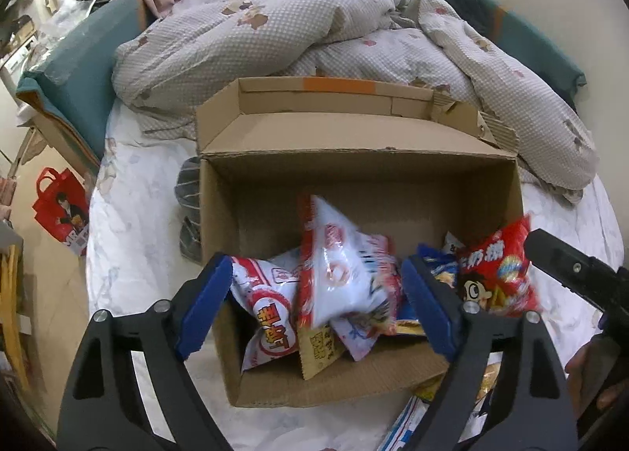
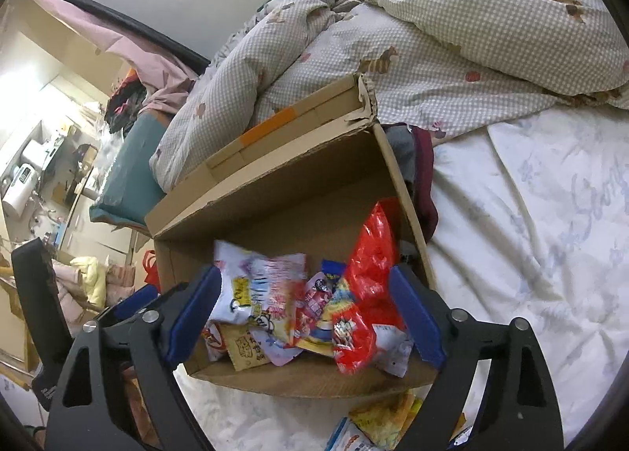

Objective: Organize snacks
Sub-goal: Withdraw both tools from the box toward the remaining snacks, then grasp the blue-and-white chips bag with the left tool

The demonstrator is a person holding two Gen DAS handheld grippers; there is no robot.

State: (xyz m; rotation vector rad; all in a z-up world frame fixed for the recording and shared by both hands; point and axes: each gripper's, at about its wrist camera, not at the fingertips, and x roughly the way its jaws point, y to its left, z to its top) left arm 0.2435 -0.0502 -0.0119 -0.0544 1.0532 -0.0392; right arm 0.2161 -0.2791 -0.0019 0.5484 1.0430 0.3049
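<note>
Where the cardboard box (image 1: 251, 191) sits open on the bed sheet (image 1: 141, 262), you have: a heap of snack packets (image 1: 346, 278) inside; loose packets (image 2: 389, 423) on the sheet before it; left gripper (image 1: 314, 309) and right gripper (image 2: 304, 317), both spread wide, gripping nothing.

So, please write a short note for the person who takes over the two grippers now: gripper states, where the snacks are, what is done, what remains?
Left gripper: open, holds nothing, above the near side of the cardboard box.
Right gripper: open, holds nothing, also over the box.
Done: several packets lie in the box, among them a white packet and a red packet.
Left: a few snack packets lie on the bed sheet in front of the box; they likely go in next.
</note>
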